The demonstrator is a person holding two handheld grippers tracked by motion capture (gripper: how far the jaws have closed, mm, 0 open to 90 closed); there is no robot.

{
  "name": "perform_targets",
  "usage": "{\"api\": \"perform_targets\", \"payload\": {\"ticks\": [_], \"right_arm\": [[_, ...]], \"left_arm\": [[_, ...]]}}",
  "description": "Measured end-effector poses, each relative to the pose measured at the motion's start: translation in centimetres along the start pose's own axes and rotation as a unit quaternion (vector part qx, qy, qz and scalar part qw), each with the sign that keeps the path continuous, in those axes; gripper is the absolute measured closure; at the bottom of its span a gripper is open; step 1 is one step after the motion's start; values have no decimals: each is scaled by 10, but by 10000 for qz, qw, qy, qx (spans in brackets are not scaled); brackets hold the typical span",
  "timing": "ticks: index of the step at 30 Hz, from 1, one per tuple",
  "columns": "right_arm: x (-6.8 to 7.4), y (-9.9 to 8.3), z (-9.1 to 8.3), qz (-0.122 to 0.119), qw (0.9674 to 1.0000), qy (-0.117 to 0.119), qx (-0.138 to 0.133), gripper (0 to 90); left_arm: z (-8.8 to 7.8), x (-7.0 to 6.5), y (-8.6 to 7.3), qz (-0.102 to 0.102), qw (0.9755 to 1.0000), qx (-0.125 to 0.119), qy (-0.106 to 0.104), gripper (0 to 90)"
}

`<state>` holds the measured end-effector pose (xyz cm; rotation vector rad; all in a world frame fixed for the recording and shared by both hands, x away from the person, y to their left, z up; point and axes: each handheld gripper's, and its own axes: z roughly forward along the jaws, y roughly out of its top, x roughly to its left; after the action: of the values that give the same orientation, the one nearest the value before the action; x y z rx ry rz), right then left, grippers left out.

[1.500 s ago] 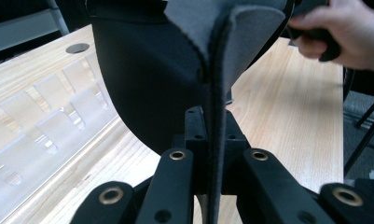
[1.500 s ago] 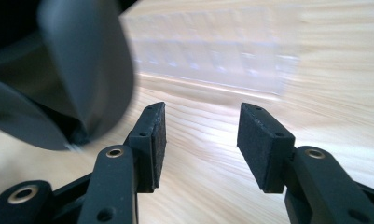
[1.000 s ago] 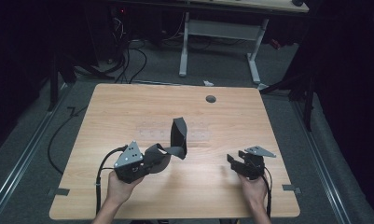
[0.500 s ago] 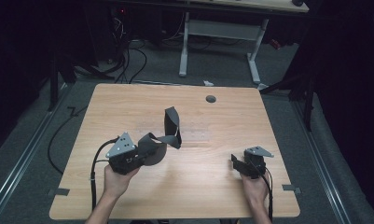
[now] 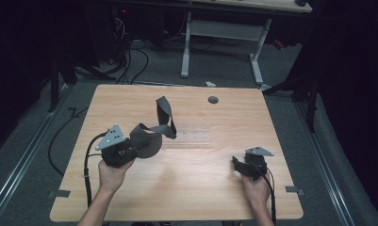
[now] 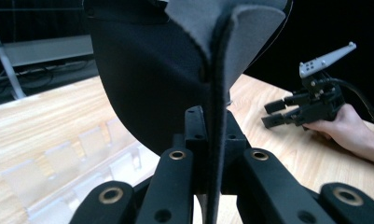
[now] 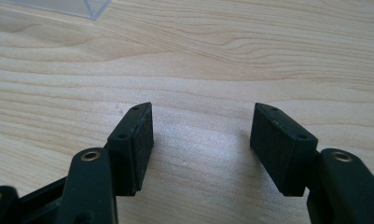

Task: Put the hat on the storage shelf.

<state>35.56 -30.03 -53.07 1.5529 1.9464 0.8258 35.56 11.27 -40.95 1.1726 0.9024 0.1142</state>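
Left gripper is carrying the dark grey felt piece leftward and toward the person compared with a second ago; jaws are clamped on its folded edge, cloth lifted off the wooden table. A clear plastic tray is lying beneath. Right gripper is idling low at the near right, jaws apart, empty. Probably repositioning the felt for a two-handed step.

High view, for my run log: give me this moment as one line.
left gripper: shut on grey felt piece, lifted | right gripper: open, empty, low over wooden table | clear tray: mid-table
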Motion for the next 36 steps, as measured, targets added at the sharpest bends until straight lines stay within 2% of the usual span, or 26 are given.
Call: {"api": "perform_targets", "payload": {"ticks": [2,8,17,23,36], "right_arm": [[0,0,0,2,10000,-2,1,396],[0,0,0,12,10000,1,4,396],[0,0,0,14,10000,3,5,396],[0,0,0,17,10000,0,4,396],[0,0,0,20,10000,3,3,396]], "left_arm": [[0,4,4,-114,9999,-48,16,861],[7,15,10,-119,9996,-105,250,862],[6,31,22,-81,9974,-539,468,859],[12,39,24,57,9965,-562,608,859],[20,52,22,161,9941,-648,851,859]]}}
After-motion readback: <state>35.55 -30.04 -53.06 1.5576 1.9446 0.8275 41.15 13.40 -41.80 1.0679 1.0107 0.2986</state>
